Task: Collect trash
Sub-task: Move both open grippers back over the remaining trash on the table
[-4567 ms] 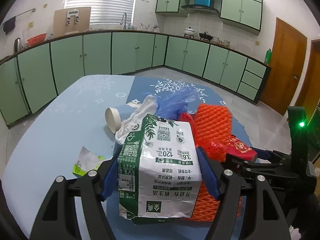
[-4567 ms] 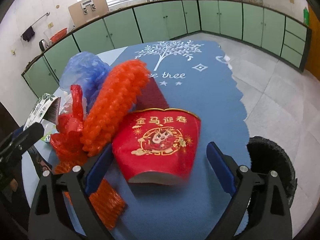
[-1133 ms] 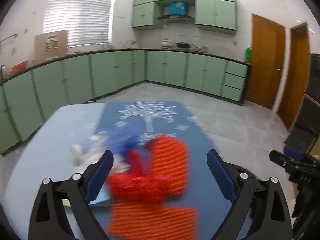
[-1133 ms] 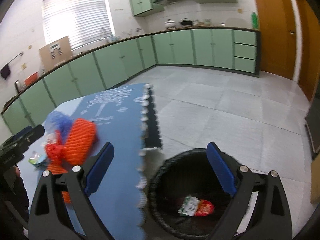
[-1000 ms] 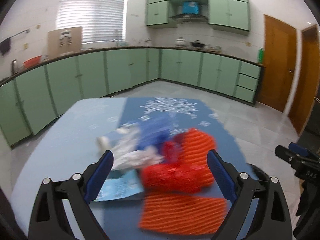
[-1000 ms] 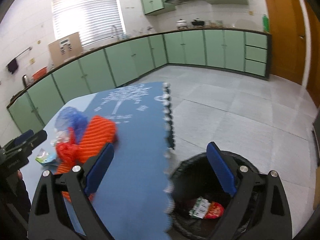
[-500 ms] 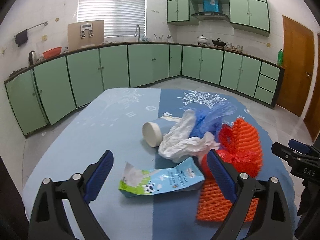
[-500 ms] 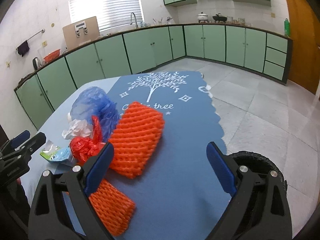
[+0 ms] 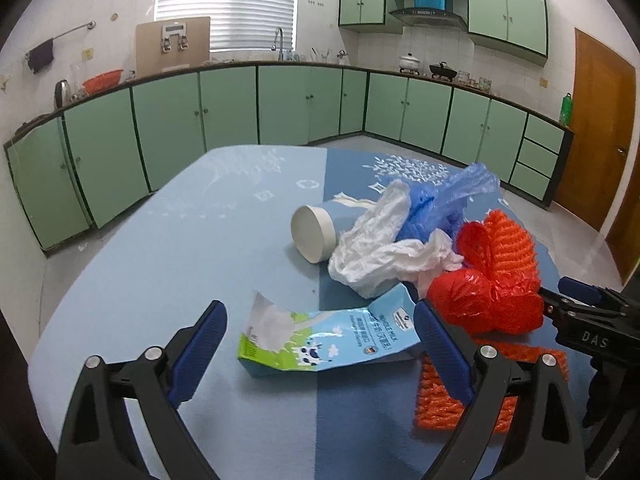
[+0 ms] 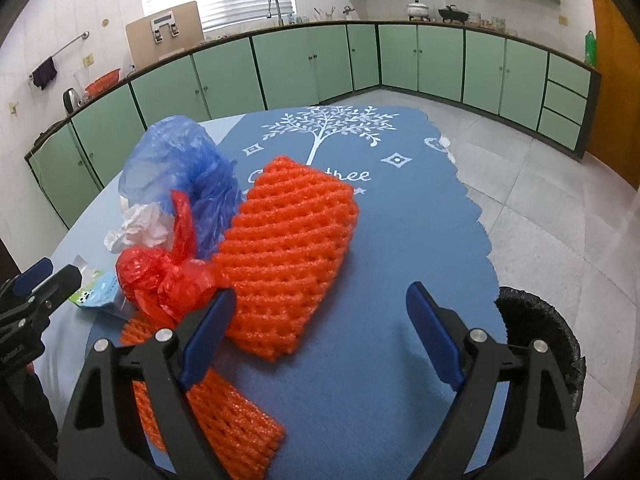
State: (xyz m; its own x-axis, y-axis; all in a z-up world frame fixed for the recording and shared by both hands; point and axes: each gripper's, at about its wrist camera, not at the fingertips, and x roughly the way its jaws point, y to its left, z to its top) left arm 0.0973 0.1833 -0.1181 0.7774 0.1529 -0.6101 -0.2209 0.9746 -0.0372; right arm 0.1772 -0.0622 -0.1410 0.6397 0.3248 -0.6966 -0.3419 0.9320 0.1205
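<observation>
- left gripper (image 9: 320,340) is wide open, empty, lined up on the flattened milk carton (image 9: 324,340), just left of the orange foam net (image 10: 288,252)
- right gripper (image 10: 320,332) is spread too, hanging right over that net
- looks like the next pickup: drop, pinch, carry to the bin (image 10: 548,320) right of the net

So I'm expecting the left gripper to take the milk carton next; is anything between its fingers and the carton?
Nothing visible. The flattened milk carton lies just ahead of the open left gripper, on bare tablecloth. The white plastic bag sits behind its far end.
</observation>
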